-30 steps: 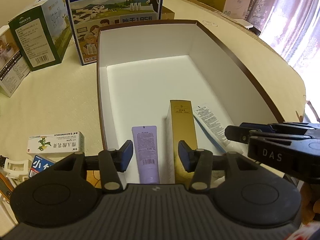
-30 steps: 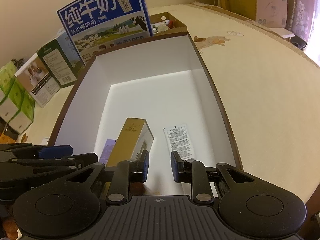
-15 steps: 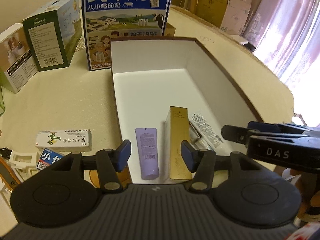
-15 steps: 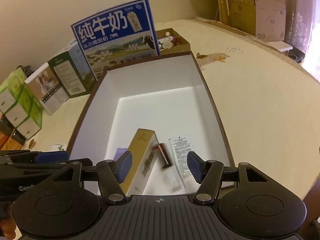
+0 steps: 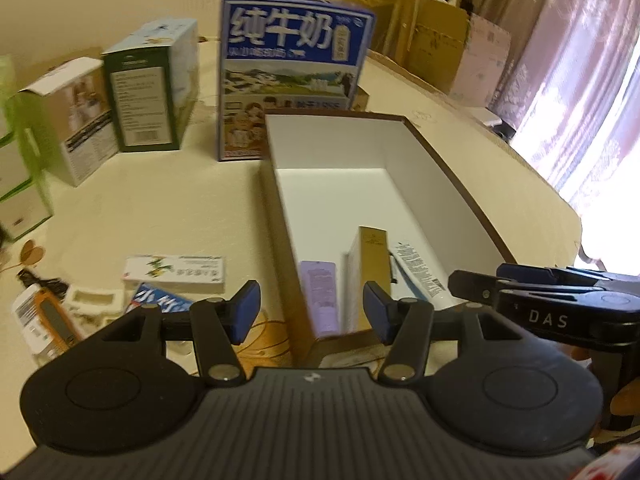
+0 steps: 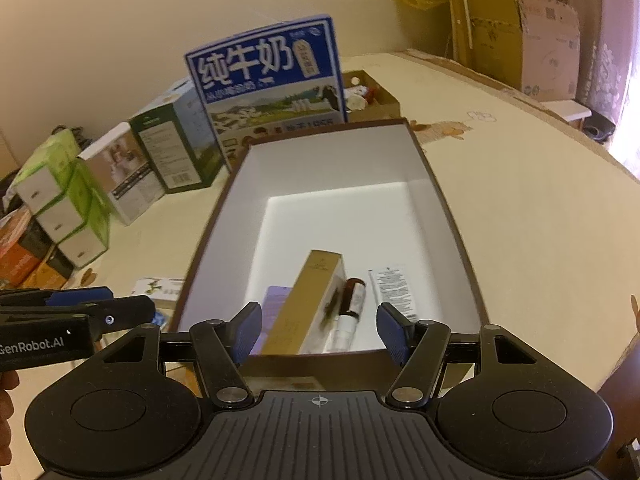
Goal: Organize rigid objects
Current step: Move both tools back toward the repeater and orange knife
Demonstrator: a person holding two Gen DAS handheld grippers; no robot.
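Observation:
An open box with white inside and a brown rim [image 5: 448, 172] [image 6: 444, 200] sits on the cream table. At its near end lie a lilac tube [image 5: 320, 296] [image 6: 276, 298], a gold carton [image 5: 372, 264] [image 6: 308, 300], a small brown bottle [image 6: 353, 300] and a white printed tube [image 5: 418, 278] [image 6: 392, 286]. My left gripper [image 5: 312, 312] hovers open over the box's near left corner, nothing between its fingers. My right gripper [image 6: 318, 328] is open above the near wall, clear of the carton and bottle. Its fingers [image 5: 480, 292] enter the left wrist view from the right.
A tall blue milk carton [image 5: 292, 76] stands behind the box, green and white cartons [image 5: 148, 92] to its left. A white medicine box [image 5: 176, 272], a blue pack [image 5: 160, 304] and small items lie left of the box. Cardboard boxes [image 6: 520, 40] stand beyond the table's far edge.
The right gripper opened and let go of the small brown bottle, which now lies beside the gold carton. Both grippers drew back and upward from the box; the left one opened slightly wider.

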